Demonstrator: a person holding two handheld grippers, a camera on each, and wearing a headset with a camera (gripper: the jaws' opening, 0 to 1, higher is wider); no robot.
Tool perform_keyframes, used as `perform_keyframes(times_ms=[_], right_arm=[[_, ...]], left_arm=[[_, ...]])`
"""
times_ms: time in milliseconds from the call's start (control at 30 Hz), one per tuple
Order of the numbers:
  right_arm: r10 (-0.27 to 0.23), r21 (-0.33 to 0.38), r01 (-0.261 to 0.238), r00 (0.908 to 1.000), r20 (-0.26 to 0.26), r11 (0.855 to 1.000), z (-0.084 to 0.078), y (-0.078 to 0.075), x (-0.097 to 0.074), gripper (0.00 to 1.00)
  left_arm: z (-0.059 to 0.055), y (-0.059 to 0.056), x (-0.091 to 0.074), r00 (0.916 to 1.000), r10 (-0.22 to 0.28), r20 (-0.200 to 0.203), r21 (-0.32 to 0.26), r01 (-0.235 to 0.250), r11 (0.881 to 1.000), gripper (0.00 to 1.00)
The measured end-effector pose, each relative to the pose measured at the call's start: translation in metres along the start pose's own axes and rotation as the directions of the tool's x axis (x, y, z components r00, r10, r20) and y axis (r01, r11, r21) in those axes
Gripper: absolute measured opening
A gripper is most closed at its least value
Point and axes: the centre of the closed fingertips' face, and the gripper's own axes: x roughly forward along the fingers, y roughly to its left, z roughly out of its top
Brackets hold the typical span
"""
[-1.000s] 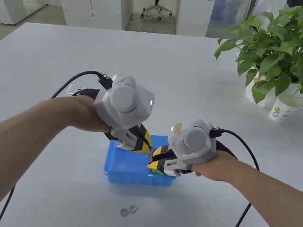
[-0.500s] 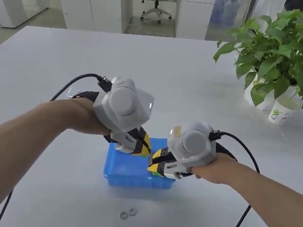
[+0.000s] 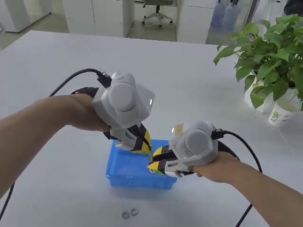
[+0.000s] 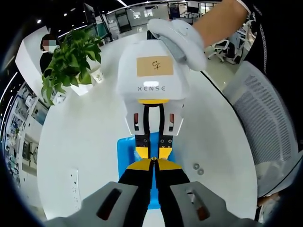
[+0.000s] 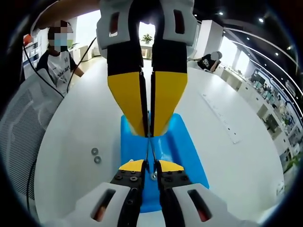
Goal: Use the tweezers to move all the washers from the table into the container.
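no shift: left gripper (image 4: 152, 161), right gripper (image 5: 151, 166) tight on half-hidden tweezers (image 5: 150, 150) above container (image 3: 135, 180)

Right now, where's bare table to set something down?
Bare: the wide table stretch beyond the blue container, up to the plant. Crowded: over the container, where left gripper and right gripper meet; two washers lie just on its near side.

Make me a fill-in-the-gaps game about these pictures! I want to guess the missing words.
1. The container on the table is coloured ____.
2. ____ washers lie on the table outside the container.
3. The left gripper is shut on a pair of thin ____.
4. The potted plant has ____ leaves.
Missing words: blue, two, tweezers, green.
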Motion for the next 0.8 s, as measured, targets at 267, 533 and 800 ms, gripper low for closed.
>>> perform_keyframes(times_ms=[267,533,800], right_arm=[[-0.010,-0.021,0.011,0.9998,0.019,1.000,0.016,0.006,-0.008,0.12],[-0.010,-0.049,0.012,0.9995,0.029,0.999,0.030,0.021,-0.013,0.12],[0.000,-0.061,0.002,0.9993,0.037,0.998,0.037,0.039,-0.013,0.12]], left_arm=[[0.005,-0.007,-0.018,0.9996,0.028,0.009,-0.003,-0.028,1.000,0.05],[0.009,-0.025,-0.033,0.9986,0.053,0.005,-0.019,-0.053,0.998,0.05],[0.008,-0.043,-0.039,0.9985,0.054,0.002,-0.033,-0.054,0.998,0.05]])
